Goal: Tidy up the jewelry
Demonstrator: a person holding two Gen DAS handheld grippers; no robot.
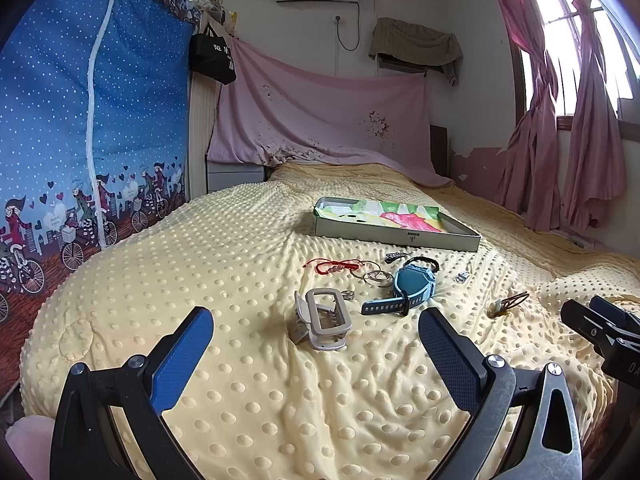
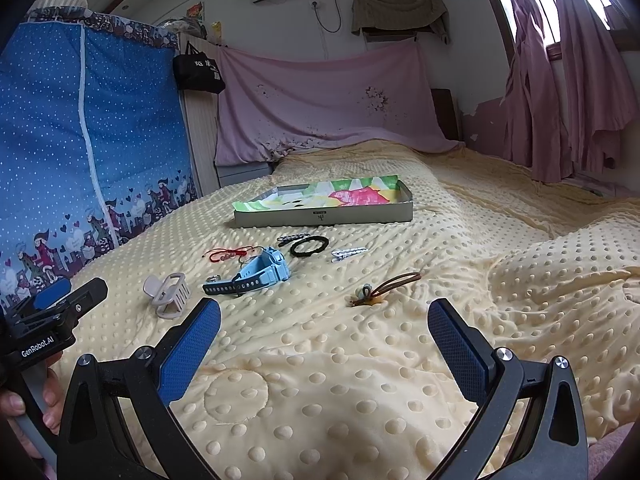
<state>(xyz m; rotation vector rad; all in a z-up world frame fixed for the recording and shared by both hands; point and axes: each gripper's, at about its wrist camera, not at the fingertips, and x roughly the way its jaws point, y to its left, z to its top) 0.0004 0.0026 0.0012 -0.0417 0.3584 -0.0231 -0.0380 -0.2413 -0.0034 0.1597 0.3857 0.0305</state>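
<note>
Jewelry lies scattered on a yellow dotted blanket (image 1: pixel 240 248). A grey hair claw (image 1: pixel 322 322) sits just beyond my left gripper (image 1: pixel 316 330), which is open and empty. Past the claw lie a blue watch (image 1: pixel 408 286), a red cord bracelet (image 1: pixel 334 267), thin rings (image 1: pixel 376 276) and a brown hair tie (image 1: pixel 508 304). A shallow box (image 1: pixel 394 236) with a colourful lining stands farther back. My right gripper (image 2: pixel 324 326) is open and empty, short of the brown hair tie (image 2: pixel 386 288), the blue watch (image 2: pixel 256 274), a black hair band (image 2: pixel 309 246) and a silver clip (image 2: pixel 348 253).
A blue dotted wardrobe cover (image 1: pixel 80 140) stands along the left of the bed. A pink sheet (image 1: pixel 320 120) hangs at the head and pink curtains (image 1: pixel 560 140) at the right. A hand (image 2: pixel 24 408) holds the left gripper handle at the lower left of the right wrist view.
</note>
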